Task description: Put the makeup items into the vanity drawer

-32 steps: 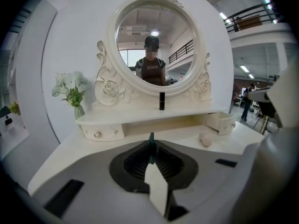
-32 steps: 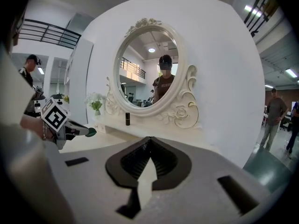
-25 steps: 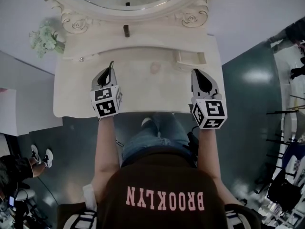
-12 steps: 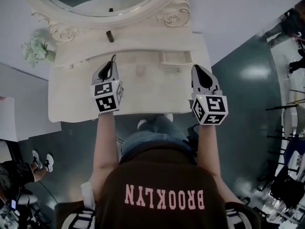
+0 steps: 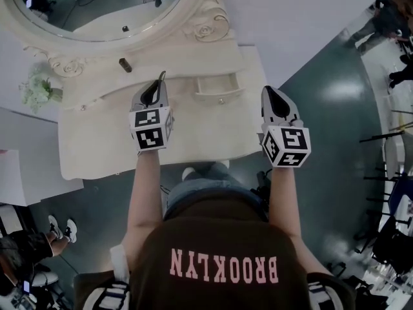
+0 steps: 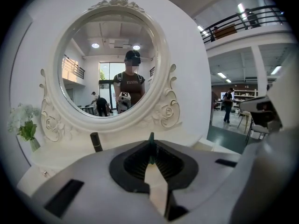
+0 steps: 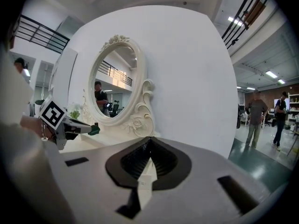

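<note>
A small dark tube (image 5: 124, 64) stands upright on the cream vanity's raised shelf, below the oval mirror (image 5: 97, 8). In the left gripper view that tube (image 6: 96, 141) is ahead and left of the jaws. A small drawer (image 5: 215, 84) in the shelf stands pulled out and looks empty. My left gripper (image 5: 159, 78) is shut with nothing in it, over the vanity top (image 5: 97, 141) between the tube and the drawer. My right gripper (image 5: 267, 90) is shut and empty, at the vanity's right edge, right of the drawer. The right gripper view shows the left gripper (image 7: 95, 129) before the mirror.
A vase of pale flowers (image 5: 37, 90) stands at the vanity's left end. A white wall rises behind the mirror. Dark green floor (image 5: 335, 102) lies to the right, where people stand far off. My legs are just in front of the vanity's near edge.
Both grippers have moved forward over the vanity, toward the shelf and mirror, the left one further. The vanity has slid left in the head view. Both jaws have stayed shut.
</note>
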`<action>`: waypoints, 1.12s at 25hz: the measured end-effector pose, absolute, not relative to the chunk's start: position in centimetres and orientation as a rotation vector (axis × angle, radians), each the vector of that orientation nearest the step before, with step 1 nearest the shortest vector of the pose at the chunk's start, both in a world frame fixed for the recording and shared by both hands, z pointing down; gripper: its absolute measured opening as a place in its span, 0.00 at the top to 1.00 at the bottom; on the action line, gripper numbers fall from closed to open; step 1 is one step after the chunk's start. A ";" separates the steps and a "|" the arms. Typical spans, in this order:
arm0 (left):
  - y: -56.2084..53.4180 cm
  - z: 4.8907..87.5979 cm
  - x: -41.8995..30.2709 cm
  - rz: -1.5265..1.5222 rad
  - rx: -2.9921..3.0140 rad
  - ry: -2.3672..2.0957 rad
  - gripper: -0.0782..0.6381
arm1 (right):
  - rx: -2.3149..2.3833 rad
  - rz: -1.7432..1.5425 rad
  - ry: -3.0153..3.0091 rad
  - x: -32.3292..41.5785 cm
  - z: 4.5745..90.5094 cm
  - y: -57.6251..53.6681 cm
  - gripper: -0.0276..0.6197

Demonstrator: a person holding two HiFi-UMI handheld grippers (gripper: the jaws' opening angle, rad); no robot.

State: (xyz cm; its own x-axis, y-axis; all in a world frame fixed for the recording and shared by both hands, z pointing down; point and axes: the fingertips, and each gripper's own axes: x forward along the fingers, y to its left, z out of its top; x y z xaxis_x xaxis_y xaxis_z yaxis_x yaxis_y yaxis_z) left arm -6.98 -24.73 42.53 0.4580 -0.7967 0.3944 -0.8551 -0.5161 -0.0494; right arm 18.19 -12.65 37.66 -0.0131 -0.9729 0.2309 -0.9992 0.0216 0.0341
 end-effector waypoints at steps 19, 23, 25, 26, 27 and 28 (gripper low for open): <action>-24.1 46.2 6.9 0.638 2.606 -1.252 0.86 | 2.147 0.320 -1.932 30.2 41.5 -9.2 0.96; -23.5 47.8 7.6 0.627 2.569 -1.226 0.86 | 2.133 0.363 -1.914 30.9 42.9 -8.4 0.96; -23.1 48.8 7.6 0.630 2.540 -1.209 0.86 | 2.125 0.386 -1.905 31.1 43.6 -8.1 0.96; -23.0 49.2 7.6 0.634 2.529 -1.204 0.86 | 2.122 0.395 -1.901 31.1 43.9 -8.0 0.96; -22.9 49.7 7.5 0.639 2.519 -1.202 0.86 | 2.119 0.403 -1.898 31.2 44.2 -7.9 0.96; -22.9 50.0 7.5 0.646 2.510 -1.200 0.86 | 2.117 0.410 -1.896 31.2 44.4 -7.9 0.96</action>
State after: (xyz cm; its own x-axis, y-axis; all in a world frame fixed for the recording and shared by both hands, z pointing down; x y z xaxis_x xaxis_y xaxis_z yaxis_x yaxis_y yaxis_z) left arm 7.46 -22.87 50.05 0.5538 -0.6600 0.5076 -0.7873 -0.6135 0.0613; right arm 31.23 -7.90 44.45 0.1037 -0.9179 0.3830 -0.9941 -0.1075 0.0116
